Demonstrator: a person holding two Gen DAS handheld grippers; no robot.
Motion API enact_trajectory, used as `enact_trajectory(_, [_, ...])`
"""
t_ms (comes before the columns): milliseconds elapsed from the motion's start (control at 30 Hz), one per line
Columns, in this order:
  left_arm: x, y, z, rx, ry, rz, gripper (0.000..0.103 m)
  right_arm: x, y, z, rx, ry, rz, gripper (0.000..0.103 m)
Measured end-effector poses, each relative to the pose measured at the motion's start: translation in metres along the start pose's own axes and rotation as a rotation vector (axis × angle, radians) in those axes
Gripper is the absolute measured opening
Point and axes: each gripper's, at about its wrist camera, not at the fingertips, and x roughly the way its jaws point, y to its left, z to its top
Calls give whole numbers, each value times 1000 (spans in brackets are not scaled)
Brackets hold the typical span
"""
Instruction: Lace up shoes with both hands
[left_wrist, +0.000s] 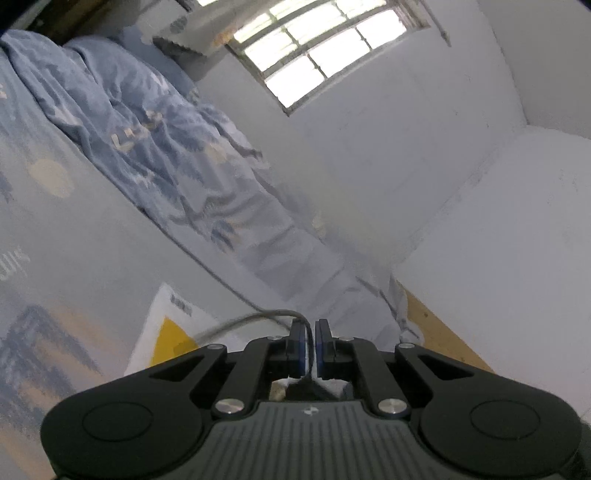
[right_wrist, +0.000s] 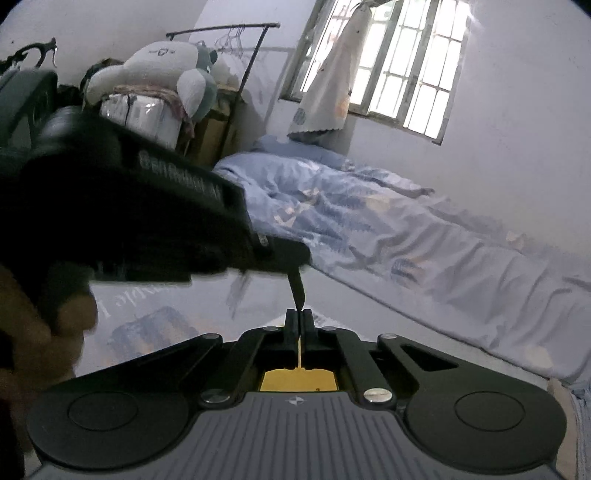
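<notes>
The left gripper (left_wrist: 310, 325), jaws closed on the grey lace (left_wrist: 255, 318) trailing across the bed (left_wrist: 74, 258), meets the closed right gripper (right_wrist: 298, 317) tip to tip, apparently to pass the lace; no shoe is visible.

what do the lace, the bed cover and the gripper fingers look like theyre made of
The lace: a thin grey cord, probably woven textile; it bends in a soft loop, though blur hides any weave. The bed cover: soft printed fabric, likely cotton, matte, heavily creased. The left gripper fingers: rigid matte black plastic or metal, with blue, seemingly rubbery pads. The right gripper looks alike.
</notes>
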Motion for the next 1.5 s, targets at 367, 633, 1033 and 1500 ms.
enact_trajectory(367, [-16,12,26,-16,-106,40,2,7,5,-6,-35,45,9,0])
enact_trajectory(633, [-19,10,29,-9,-118,50,2,6,5,-8,-31,51,21,0])
enact_trajectory(1033, [-19,11,30,-13,-133,65,3,7,2,-7,-17,61,32,0])
enact_trajectory(1500, [-22,14,33,-28,-145,64,3,4,13,1,-17,79,25,0])
